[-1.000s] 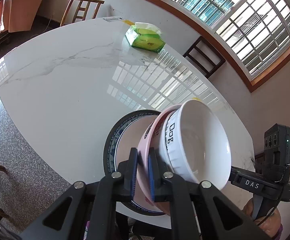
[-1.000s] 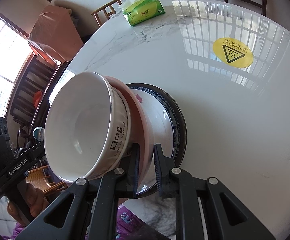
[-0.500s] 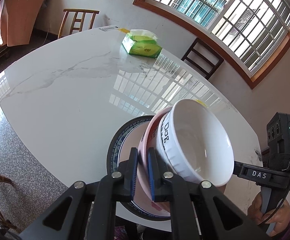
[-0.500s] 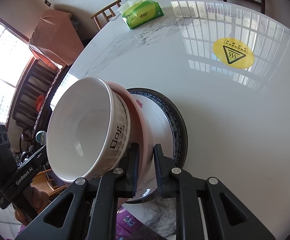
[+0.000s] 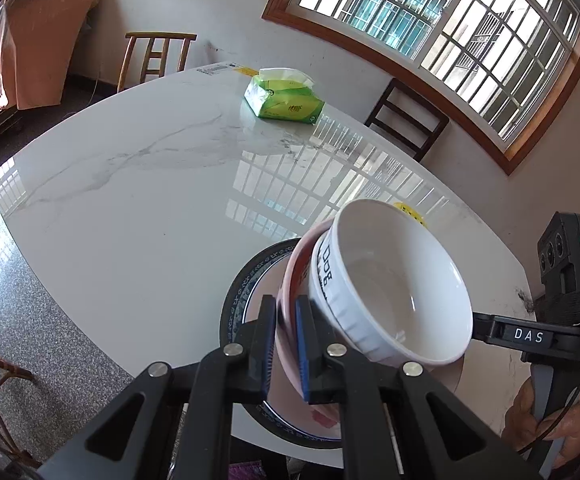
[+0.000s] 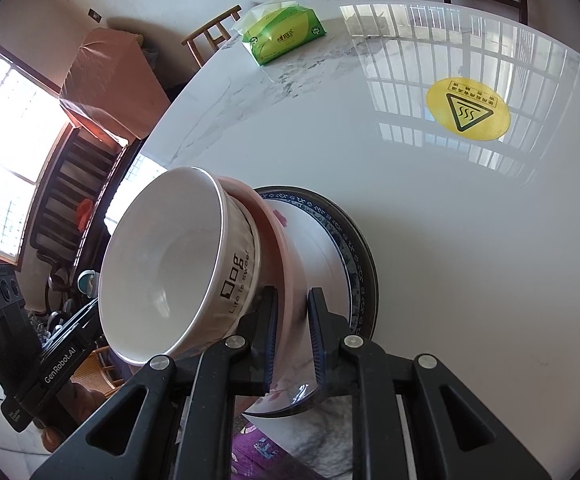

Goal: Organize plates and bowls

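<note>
A white ribbed bowl (image 5: 394,288) printed "Dog" sits nested in a pink bowl (image 5: 290,280). My left gripper (image 5: 286,344) is shut on the pink bowl's rim from one side. My right gripper (image 6: 292,332) is shut on the same pink bowl's (image 6: 278,232) rim from the opposite side, next to the white bowl (image 6: 170,264). Both hold the stack tilted above a blue-patterned plate (image 5: 238,292) that lies on the white marble table (image 5: 130,200) near its front edge. The plate also shows in the right wrist view (image 6: 342,240).
A green tissue pack (image 5: 284,100) lies at the far side of the table. A round yellow hot-surface sticker (image 6: 468,110) is on the tabletop to the right. Wooden chairs (image 5: 154,56) stand around the table. The table edge is just below the plate.
Both grippers have lifted the two nested bowls a little higher above the plate. The grip on the pink rim is unchanged.
</note>
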Action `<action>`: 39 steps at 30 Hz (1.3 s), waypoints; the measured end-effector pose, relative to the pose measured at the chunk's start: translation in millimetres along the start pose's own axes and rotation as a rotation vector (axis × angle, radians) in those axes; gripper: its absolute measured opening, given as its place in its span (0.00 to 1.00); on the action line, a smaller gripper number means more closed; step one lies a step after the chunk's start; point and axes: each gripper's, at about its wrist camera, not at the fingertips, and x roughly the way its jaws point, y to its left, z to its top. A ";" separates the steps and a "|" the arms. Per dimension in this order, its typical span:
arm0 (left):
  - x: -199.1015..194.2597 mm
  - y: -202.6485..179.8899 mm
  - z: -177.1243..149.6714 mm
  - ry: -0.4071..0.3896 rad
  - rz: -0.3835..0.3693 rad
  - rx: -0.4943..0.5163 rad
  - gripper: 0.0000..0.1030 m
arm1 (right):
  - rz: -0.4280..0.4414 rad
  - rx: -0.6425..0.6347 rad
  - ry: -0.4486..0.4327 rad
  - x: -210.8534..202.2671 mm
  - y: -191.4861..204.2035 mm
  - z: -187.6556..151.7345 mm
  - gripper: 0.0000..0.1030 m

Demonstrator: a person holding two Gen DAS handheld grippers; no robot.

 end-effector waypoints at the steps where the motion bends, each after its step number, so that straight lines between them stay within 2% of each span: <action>1: -0.1 -0.4 -0.2 -0.004 0.003 0.003 0.08 | 0.004 0.003 -0.001 -0.3 -1.0 -0.1 0.17; 5: 0.1 -2.1 -1.2 -0.019 0.015 0.023 0.08 | 0.006 0.007 -0.009 0.0 -2.6 0.2 0.19; 9: -0.5 -2.4 -3.4 -0.039 0.035 0.041 0.13 | 0.017 0.030 -0.016 0.9 -7.4 -0.2 0.25; 13: -1.7 2.8 -5.3 -0.051 0.043 0.034 0.25 | 0.032 0.058 -0.027 2.3 -16.2 -0.5 0.36; 16: -2.6 8.5 -7.5 -0.056 0.037 0.029 0.36 | 0.044 0.065 -0.055 2.6 -20.6 -1.5 0.40; 18: -4.3 12.6 -10.7 -0.062 0.017 0.025 0.38 | 0.046 0.068 -0.088 1.3 -22.4 -3.5 0.41; 21: -7.9 15.9 -16.9 -0.084 -0.009 0.024 0.39 | 0.057 0.067 -0.167 -6.3 -23.5 -11.7 0.42; 27: -15.3 16.4 -26.4 -0.130 -0.023 0.050 0.40 | 0.061 0.025 -0.358 -36.3 -17.1 -31.5 0.56; 32: -25.0 17.8 -31.8 -0.202 -0.087 0.115 0.41 | -0.006 -0.058 -0.554 -61.9 -1.7 -67.2 0.63; 34: -24.4 24.4 -32.6 -0.201 -0.110 0.083 0.41 | -0.046 -0.083 -0.622 -65.6 3.4 -81.5 0.75; 36: -27.6 28.2 -37.2 -0.207 -0.146 0.066 0.41 | -0.038 -0.089 -0.652 -66.1 4.4 -91.6 0.75; 39: -37.6 23.8 -50.3 -0.266 -0.101 0.100 0.41 | -0.025 -0.088 -0.680 -67.0 4.2 -106.3 0.75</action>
